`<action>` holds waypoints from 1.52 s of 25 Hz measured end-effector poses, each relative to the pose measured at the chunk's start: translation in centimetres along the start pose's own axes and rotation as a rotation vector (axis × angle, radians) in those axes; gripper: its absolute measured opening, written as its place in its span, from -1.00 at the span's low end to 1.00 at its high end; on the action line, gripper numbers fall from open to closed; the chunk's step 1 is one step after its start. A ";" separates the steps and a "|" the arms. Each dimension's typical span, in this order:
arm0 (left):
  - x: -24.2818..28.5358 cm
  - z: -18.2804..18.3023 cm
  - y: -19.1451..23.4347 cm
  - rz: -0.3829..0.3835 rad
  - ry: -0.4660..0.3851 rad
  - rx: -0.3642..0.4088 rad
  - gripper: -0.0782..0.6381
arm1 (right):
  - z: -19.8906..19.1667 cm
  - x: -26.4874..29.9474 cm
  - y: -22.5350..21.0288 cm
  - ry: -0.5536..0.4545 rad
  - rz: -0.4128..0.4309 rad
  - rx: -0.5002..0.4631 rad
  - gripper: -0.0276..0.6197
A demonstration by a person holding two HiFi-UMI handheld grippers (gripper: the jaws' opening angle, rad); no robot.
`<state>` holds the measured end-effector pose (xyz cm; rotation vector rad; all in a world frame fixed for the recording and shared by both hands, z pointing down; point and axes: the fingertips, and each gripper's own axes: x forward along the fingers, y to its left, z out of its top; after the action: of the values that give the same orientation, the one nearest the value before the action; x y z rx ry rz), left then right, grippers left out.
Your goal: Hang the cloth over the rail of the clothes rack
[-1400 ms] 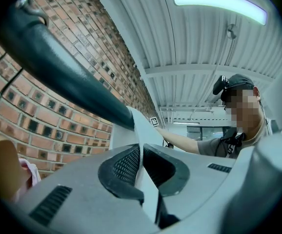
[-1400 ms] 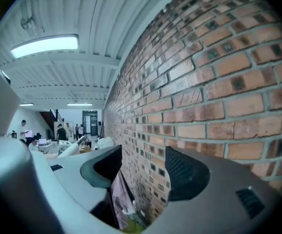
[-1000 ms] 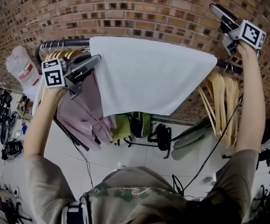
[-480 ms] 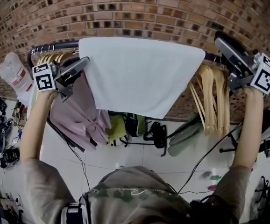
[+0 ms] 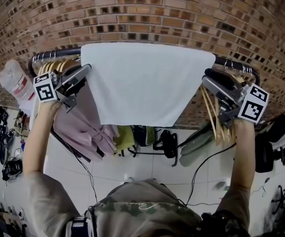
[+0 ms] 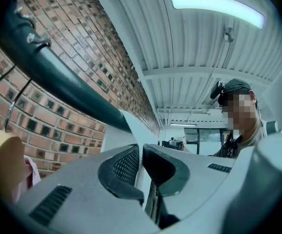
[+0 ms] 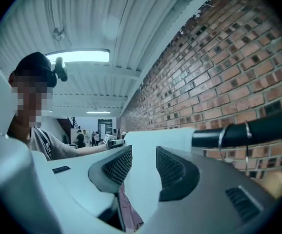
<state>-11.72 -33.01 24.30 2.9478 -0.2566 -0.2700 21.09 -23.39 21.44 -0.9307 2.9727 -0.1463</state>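
Observation:
A white cloth [image 5: 147, 83] hangs draped over the dark rail [image 5: 53, 54] of the clothes rack, in front of a brick wall. My left gripper [image 5: 86, 72] sits at the cloth's upper left edge, just below the rail [image 6: 58, 77]; in the left gripper view [image 6: 141, 167] its jaws are shut with a thin strip of cloth [image 6: 119, 135] between them. My right gripper [image 5: 207, 78] is level at the cloth's right edge. Its jaws [image 7: 143, 167] have just been closing and stand apart; the cloth [image 7: 155, 140] shows in the gap, not pressed by the pads.
A pink garment [image 5: 86, 122] hangs left of the cloth, below wooden hangers [image 5: 53, 65]. More wooden hangers [image 5: 221, 117] hang on the rail [image 7: 248, 128] behind my right gripper. Bags [image 5: 147, 132] lie on the tiled floor below. A wrapped bundle [image 5: 17, 80] is at far left.
My right gripper has come down from above the rail to the cloth's right edge. The cloth's right side now hangs squarer. The left gripper has stayed at the left edge.

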 end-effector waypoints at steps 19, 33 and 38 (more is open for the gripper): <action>0.1 0.1 -0.8 -0.006 -0.001 0.009 -0.73 | -2.7 -1.0 -6.6 0.045 -0.188 -0.005 -0.47; 0.0 0.0 -0.9 0.013 0.009 0.056 -0.73 | -3.0 0.3 -5.6 0.097 -0.135 -0.021 -0.85; 0.2 0.6 -1.7 0.000 0.016 0.095 -0.73 | -1.2 0.2 -4.3 0.049 -0.098 -0.001 -0.85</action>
<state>-11.39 -31.46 23.39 3.0420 -0.2742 -0.2405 23.29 -26.96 23.07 -1.0892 2.9720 -0.1716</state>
